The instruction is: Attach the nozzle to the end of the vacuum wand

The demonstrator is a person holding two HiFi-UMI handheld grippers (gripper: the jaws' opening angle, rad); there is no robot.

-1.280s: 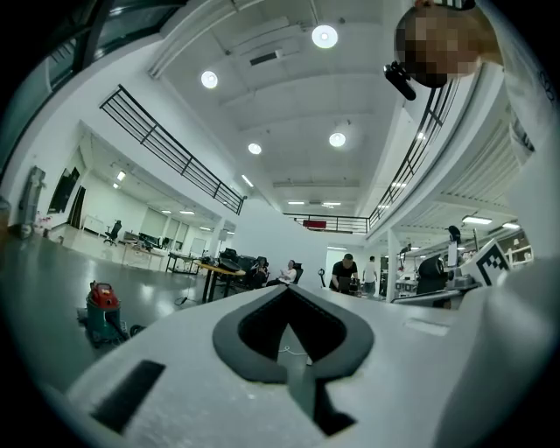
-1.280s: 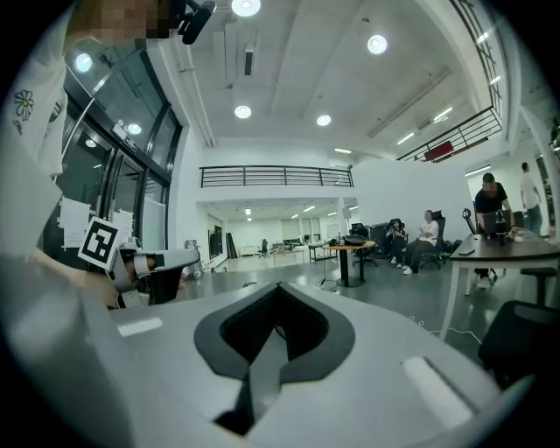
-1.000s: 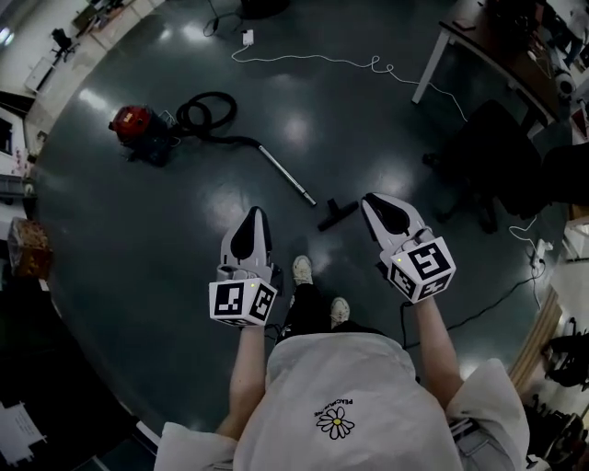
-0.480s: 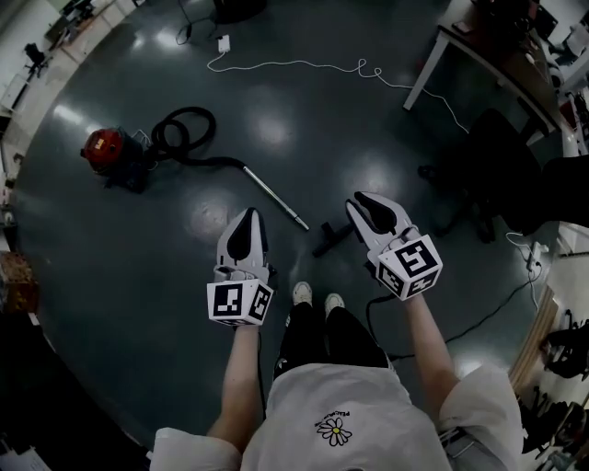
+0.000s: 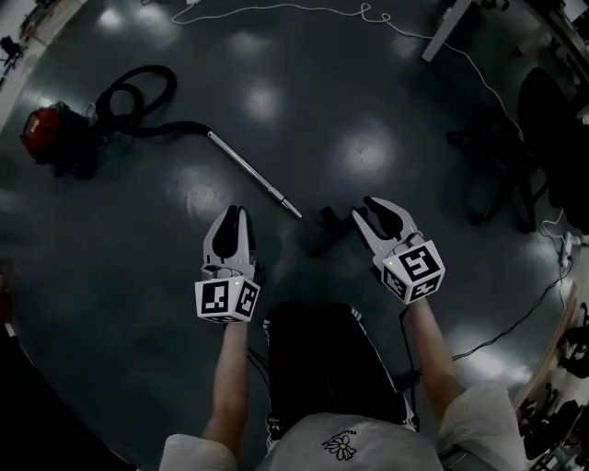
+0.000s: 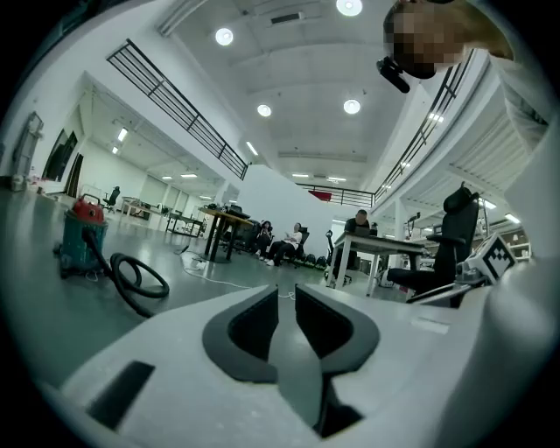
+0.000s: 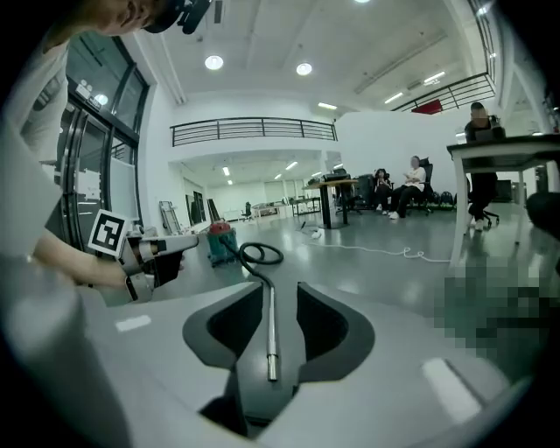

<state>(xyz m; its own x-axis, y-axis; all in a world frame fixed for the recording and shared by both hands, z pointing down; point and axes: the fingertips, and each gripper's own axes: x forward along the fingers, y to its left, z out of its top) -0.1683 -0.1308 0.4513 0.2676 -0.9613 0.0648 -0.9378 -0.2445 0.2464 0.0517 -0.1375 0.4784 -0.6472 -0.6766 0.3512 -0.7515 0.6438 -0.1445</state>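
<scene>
In the head view the metal vacuum wand (image 5: 253,175) lies slanted on the dark floor. Its far end joins the black hose (image 5: 138,97) of the red vacuum (image 5: 51,136). The black nozzle (image 5: 325,231) lies just past the wand's free end, apart from it. My left gripper (image 5: 237,213) hovers near the wand's free end, its jaws opening with a narrow gap and nothing between them. My right gripper (image 5: 365,208) is just right of the nozzle, jaws opening and empty. The right gripper view looks along the wand (image 7: 270,328) through that gripper's (image 7: 280,302) gap.
A white cable (image 5: 304,9) runs across the far floor to a desk leg (image 5: 446,32). An office chair (image 5: 515,175) stands at the right, with a black cable (image 5: 515,317) near it. Seated people and tables (image 6: 289,242) show far off.
Both grippers have dropped low toward the floor as the person crouched. The right jaws have spread wider and the left jaws have parted a little.
</scene>
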